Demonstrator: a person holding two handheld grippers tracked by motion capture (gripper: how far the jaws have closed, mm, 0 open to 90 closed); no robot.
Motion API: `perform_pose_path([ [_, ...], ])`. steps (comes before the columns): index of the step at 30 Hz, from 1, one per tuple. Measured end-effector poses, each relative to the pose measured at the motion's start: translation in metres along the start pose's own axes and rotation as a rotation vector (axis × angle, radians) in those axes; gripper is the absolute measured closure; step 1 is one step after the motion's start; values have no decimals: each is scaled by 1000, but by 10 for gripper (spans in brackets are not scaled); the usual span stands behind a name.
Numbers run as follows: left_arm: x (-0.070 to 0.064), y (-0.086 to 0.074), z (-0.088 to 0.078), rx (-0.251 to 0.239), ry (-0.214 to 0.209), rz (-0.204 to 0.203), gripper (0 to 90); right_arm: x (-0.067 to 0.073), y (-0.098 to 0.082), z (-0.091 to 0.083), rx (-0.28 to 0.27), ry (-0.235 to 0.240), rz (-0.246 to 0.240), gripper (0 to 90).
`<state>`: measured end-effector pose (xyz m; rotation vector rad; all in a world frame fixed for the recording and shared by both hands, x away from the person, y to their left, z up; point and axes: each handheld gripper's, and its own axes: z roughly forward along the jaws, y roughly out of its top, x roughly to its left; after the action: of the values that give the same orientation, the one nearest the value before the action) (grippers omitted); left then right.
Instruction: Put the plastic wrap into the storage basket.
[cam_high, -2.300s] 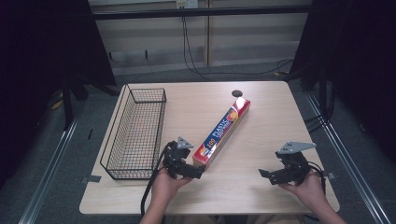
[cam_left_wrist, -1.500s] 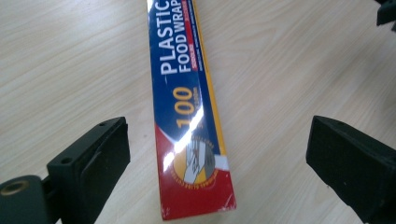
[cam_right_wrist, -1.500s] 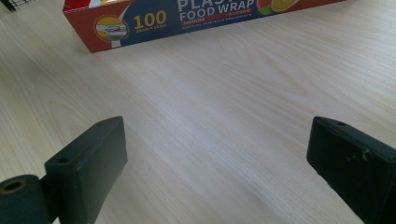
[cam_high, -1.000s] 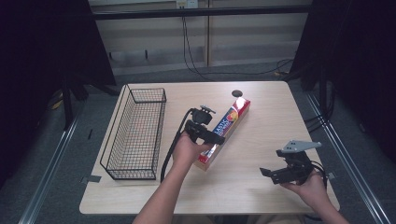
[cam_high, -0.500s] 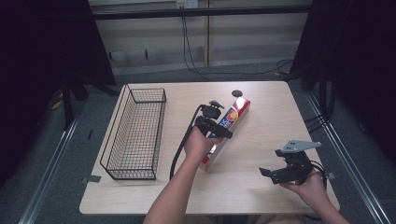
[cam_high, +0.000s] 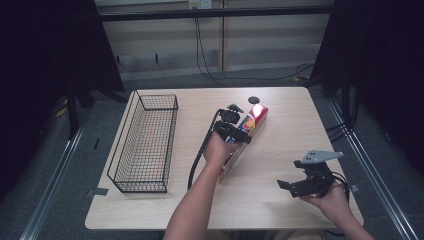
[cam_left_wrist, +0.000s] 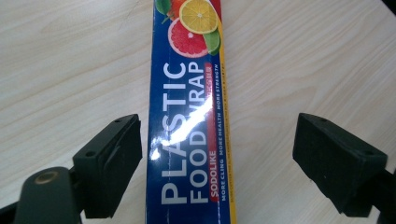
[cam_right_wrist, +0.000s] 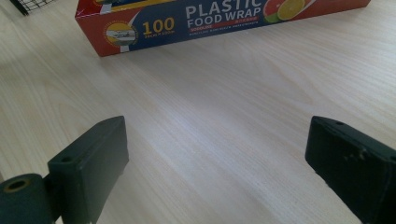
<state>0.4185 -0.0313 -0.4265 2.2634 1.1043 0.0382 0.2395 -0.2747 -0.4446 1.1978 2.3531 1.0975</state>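
Left gripper (cam_left_wrist: 217, 158) hovers over the plastic food wrap box (cam_left_wrist: 189, 116), jaws just closing, spread astride it, untouching; the right gripper (cam_right_wrist: 217, 172) waits spread, well apart.

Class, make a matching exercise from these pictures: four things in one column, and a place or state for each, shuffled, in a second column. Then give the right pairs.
Things:
1. wrap box
2. basket
3. left gripper
4. right gripper

Places or states:
A. wire, at the table's left side
B. open above bare wood near the table's near right corner
C. lying flat mid-table, running away from the person
D. over the box, jaws either side of it, not yet touching

Pairs: 1-C, 2-A, 3-D, 4-B
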Motion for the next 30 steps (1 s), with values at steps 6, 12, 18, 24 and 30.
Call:
perform_pose_path([
  [6,2,2,5,28,21,20,188,0,0,0,-3,7,2,62],
  [12,3,5,10,24,18,8,236,1,1,0,1,12,-2,63],
  [18,2,6,13,25,12,12,246,0,1,0,0,12,6,63],
  [24,3,7,19,35,56,13,227,0,1,0,-1,13,-4,63],
  [30,7,6,22,58,46,13,244,0,1,0,2,15,-9,64],
])
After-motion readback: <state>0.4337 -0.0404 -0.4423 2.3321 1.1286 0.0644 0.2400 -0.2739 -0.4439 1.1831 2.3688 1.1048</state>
